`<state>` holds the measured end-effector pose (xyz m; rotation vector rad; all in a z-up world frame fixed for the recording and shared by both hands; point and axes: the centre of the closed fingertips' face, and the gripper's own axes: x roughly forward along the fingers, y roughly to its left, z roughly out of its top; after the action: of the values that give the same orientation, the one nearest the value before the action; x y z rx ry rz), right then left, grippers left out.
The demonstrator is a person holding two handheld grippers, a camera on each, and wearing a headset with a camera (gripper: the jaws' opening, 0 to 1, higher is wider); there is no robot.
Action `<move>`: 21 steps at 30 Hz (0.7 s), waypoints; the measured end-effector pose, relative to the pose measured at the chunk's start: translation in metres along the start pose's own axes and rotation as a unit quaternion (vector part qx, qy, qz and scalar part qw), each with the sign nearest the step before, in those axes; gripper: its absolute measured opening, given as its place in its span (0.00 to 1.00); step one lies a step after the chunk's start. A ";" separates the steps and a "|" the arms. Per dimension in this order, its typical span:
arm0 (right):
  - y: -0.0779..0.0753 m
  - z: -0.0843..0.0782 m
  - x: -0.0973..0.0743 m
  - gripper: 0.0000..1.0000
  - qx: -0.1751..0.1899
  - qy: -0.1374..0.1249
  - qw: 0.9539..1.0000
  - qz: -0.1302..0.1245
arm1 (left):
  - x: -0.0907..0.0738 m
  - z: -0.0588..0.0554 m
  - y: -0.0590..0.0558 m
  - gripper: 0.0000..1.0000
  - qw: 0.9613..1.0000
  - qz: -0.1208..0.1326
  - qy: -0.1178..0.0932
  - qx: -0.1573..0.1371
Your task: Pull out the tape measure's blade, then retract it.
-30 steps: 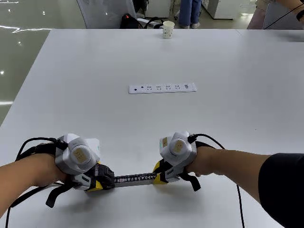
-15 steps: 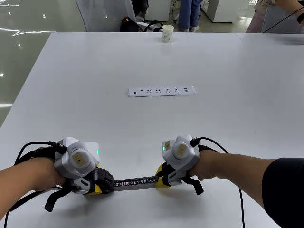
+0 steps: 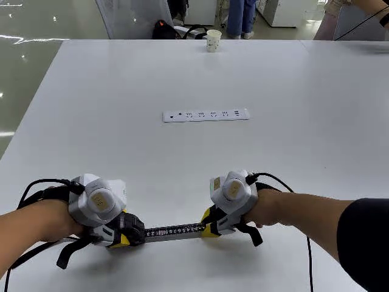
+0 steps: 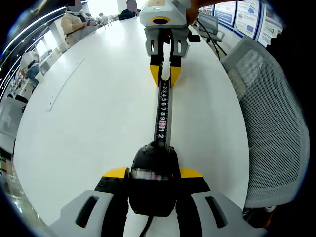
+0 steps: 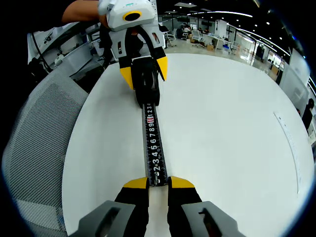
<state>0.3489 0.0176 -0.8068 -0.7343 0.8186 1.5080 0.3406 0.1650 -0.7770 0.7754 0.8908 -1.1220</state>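
Down at 6 o'clock on the table, the left gripper is clamped around the black body of the tape measure. The right gripper has its jaws pinched narrow on the tip of the blade, over at the 3 o'clock end. A short stretch of blade is out, lying flat between them. I'd guess the pull is only partway, and the retract isn't done yet. Farther off at 12 o'clock there's a power strip, then a paper cup, both well apart from the action.
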 end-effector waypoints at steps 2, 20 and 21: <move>0.000 -0.001 0.000 0.10 0.000 0.000 1.000 0.000 | 0.000 0.000 0.000 0.31 1.000 0.000 0.000 0.000; -0.001 -0.007 -0.005 0.10 0.004 0.002 1.000 -0.002 | 0.000 0.000 0.000 0.31 1.000 0.000 0.000 -0.001; -0.001 -0.008 -0.005 0.10 0.005 0.002 1.000 -0.002 | 0.000 0.000 0.001 0.31 1.000 0.000 0.000 -0.001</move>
<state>0.3504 0.0085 -0.8070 -0.7316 0.8270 1.4974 0.3413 0.1647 -0.7770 0.7738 0.8920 -1.1217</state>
